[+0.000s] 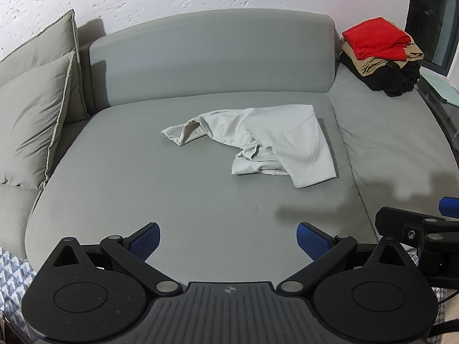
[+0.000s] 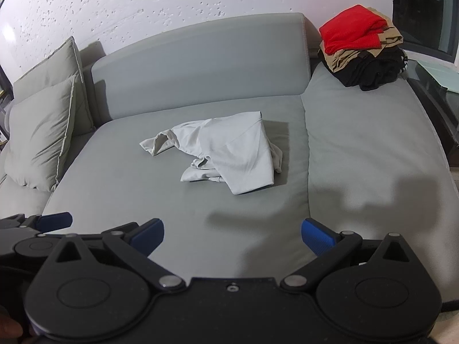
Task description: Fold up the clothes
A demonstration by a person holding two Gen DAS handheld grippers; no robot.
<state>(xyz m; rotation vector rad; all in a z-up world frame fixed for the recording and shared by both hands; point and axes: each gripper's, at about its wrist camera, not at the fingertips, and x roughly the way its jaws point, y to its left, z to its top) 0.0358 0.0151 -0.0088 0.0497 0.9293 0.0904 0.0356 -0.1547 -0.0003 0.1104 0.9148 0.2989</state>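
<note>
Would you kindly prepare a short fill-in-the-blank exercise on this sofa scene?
1. The crumpled white garment lies on the grey ____.
2. The top item of the folded pile is ____.
3. Both the left gripper and right gripper are ____.

Missing: sofa; red; open

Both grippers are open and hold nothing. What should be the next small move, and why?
Probably bring the left gripper forward to the sleeve of the crumpled white shirt on the sofa. The shirt lies bunched and unfolded, and the right gripper also waits short of it, jaws apart.
</note>
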